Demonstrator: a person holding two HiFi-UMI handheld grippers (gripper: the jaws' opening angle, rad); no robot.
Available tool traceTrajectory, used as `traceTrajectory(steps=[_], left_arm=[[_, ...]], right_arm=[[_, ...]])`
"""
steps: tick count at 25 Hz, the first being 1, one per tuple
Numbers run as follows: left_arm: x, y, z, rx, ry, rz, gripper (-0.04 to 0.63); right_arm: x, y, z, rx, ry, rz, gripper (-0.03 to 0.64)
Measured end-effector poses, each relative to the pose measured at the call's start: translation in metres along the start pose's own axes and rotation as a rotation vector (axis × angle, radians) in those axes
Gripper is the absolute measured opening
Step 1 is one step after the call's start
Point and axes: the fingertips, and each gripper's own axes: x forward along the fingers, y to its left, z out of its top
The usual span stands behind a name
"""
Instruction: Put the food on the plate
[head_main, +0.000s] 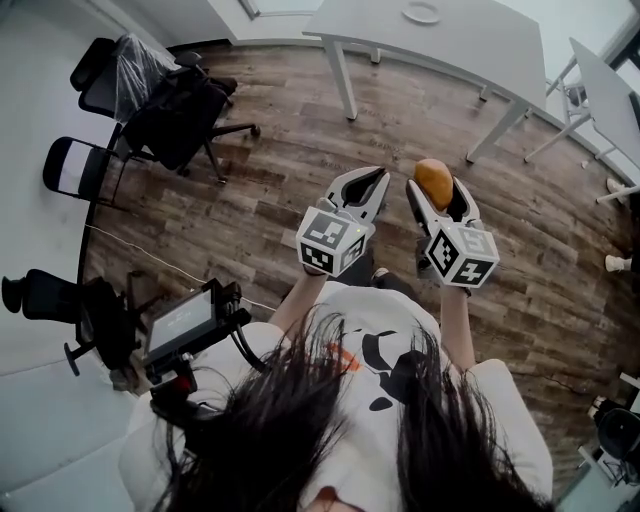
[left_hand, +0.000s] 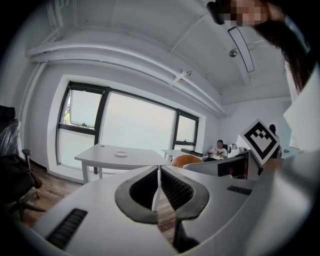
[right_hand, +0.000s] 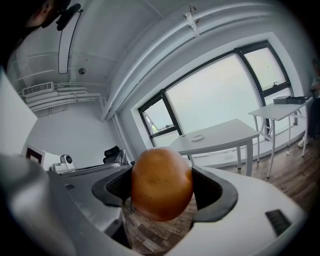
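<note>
**Food held aloft, plate waiting across the room**

A person is standing on the wood-plank floor (head_main: 250, 200), holding a hand-held gripper in each hand at chest height. The right hand-held gripper (head_main: 437, 188) is clamping a round, orange-brown piece of food (head_main: 434, 180) between its dark pads, and the food is riding high and well clear of any surface, likely so it can be carried rather than dropped. The left hand-held gripper (head_main: 366, 180) is carrying nothing, its jaws pressed together and resting alongside, apparently idle while the other does the work.

The small white round plate (head_main: 421, 12) is sitting on the white rectangular worktop (head_main: 470, 40), well apart from both grippers, so the delivery is looking like it is not yet begun.

The right gripper view is showing what the head view cannot: the pads are biting the food on both flanks, with the plate visible beyond. The left gripper view is confirming the touching jaw tips and catching a seated person at the far end of the room. Only the head view is revealing the open floor separating person and worktop.
</note>
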Motion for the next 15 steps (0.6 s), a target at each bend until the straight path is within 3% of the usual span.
traceTrajectory(steps=[15], left_arm=[[0.040, 0.038, 0.015, -0.002, -0.004, -0.015, 0.005]], right_arm=[[0.046, -0.020, 0.022, 0.006, -0.005, -0.021, 0.371]])
